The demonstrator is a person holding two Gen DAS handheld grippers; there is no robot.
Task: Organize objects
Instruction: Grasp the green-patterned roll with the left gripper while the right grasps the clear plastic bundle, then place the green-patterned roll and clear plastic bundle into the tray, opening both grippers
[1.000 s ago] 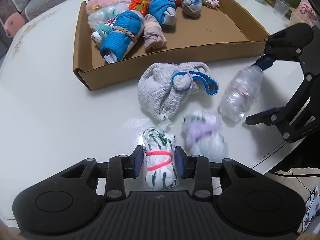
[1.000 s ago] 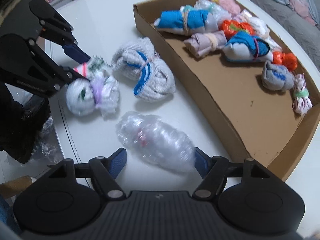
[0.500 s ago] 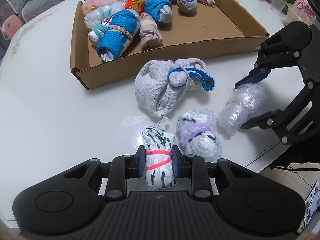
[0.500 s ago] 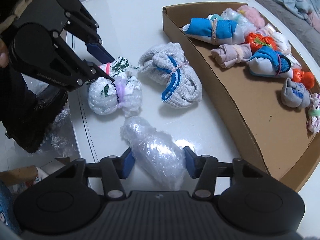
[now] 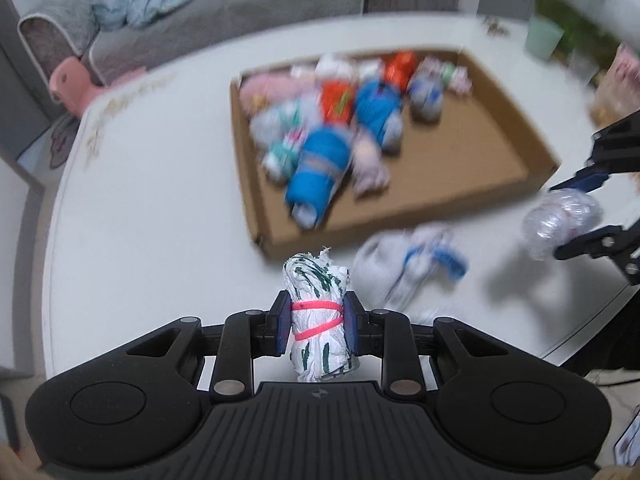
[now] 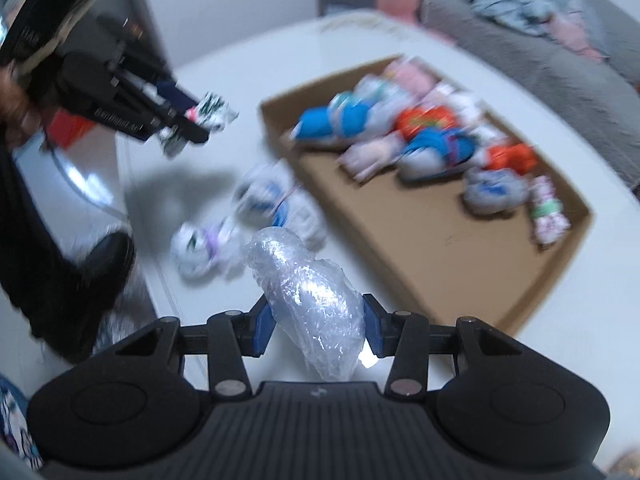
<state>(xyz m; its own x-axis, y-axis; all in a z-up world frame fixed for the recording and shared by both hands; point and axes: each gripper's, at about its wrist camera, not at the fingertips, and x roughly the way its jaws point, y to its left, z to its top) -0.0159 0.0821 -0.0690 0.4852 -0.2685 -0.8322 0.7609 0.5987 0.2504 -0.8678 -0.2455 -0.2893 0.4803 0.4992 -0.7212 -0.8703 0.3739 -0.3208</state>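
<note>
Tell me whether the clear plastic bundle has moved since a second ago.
Yes. The clear plastic bundle, clamped in the right gripper, has risen off the table.

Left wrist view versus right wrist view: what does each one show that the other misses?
Only the left wrist view shows a green cup at the table's far edge.

Only the right wrist view shows the white bundle with a purple band lying on the table, and the person's hand at the frame's left edge.

Both show the cardboard tray of bundles, the grey and blue sock bundle, the left tongs shut on the green-patterned bundle, and the right tongs shut on the clear plastic bundle.
</note>
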